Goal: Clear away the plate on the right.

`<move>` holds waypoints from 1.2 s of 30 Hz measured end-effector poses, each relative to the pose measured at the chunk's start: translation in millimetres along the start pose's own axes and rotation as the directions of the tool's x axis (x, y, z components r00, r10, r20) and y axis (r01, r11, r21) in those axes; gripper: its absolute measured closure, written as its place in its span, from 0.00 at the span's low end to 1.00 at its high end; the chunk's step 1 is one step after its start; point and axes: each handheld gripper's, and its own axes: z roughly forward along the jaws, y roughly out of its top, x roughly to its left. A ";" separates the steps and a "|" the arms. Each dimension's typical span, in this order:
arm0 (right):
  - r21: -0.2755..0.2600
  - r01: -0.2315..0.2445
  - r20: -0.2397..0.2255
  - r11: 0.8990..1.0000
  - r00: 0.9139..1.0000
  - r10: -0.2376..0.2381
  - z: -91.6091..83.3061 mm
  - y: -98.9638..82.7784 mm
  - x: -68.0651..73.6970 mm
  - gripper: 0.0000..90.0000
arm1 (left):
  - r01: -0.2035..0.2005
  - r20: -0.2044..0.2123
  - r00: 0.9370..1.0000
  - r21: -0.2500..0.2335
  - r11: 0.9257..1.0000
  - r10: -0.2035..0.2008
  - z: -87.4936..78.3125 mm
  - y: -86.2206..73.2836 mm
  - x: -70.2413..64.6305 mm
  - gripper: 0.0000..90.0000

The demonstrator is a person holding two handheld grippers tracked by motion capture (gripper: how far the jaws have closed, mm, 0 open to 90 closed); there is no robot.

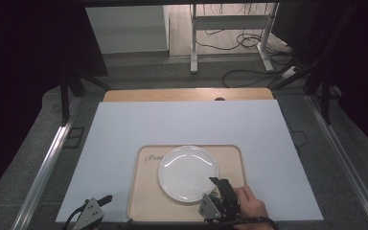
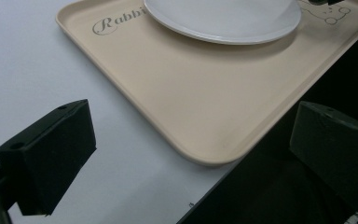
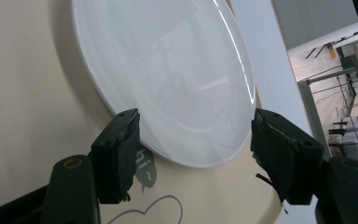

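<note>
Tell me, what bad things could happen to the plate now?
1. The right gripper sits at the plate's near edge with its jaws apart on either side of the rim, not pressing. A lift from such a narrow bite could let the smooth plate slip or tip.
2. A push instead might slide the plate across the tray.
3. The tray's near corner sticks out past the table edge, so a bump from the left gripper could shift it.

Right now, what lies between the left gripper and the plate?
Only bare tray: in the left gripper view the beige tray floor runs from the left gripper up to the plate, with nothing on it.
</note>
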 end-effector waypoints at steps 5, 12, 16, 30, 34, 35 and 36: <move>-0.008 -0.026 -0.005 1.000 1.000 0.026 0.8 -3.6 -2.0 0.34 | 0.000 0.000 1.000 -0.001 1.000 0.000 -0.1 0.0 -0.1 0.00; -0.024 -0.100 -0.049 0.995 0.994 0.098 0.2 -9.5 -7.0 0.31 | 0.000 0.000 1.000 -0.003 1.000 0.000 -0.3 -0.2 -0.1 0.00; -0.040 -0.157 -0.086 0.987 0.984 0.153 -2.4 -14.8 -13.2 0.30 | -0.002 0.001 1.000 -0.002 1.000 0.002 -0.1 0.0 -0.1 0.00; -0.041 -0.196 -0.103 0.980 0.976 0.191 -5.3 -20.6 -17.5 0.24 | -0.002 0.000 1.000 -0.002 1.000 0.002 -0.2 -0.1 -0.2 0.00; -0.041 -0.215 -0.113 0.976 0.971 0.210 -5.9 -22.6 -19.4 0.21 | -0.003 -0.001 1.000 -0.002 1.000 0.003 -0.2 -0.1 -0.2 0.00; -0.039 -0.222 -0.116 0.974 0.969 0.217 -6.2 -23.2 -19.6 0.21 | -0.003 0.000 1.000 -0.002 1.000 0.003 -0.2 -0.1 -0.2 0.00; -0.038 -0.228 -0.119 0.973 0.968 0.222 -6.4 -23.7 -20.0 0.20 | -0.002 -0.001 1.000 -0.002 1.000 0.002 -0.2 -0.1 -0.2 0.00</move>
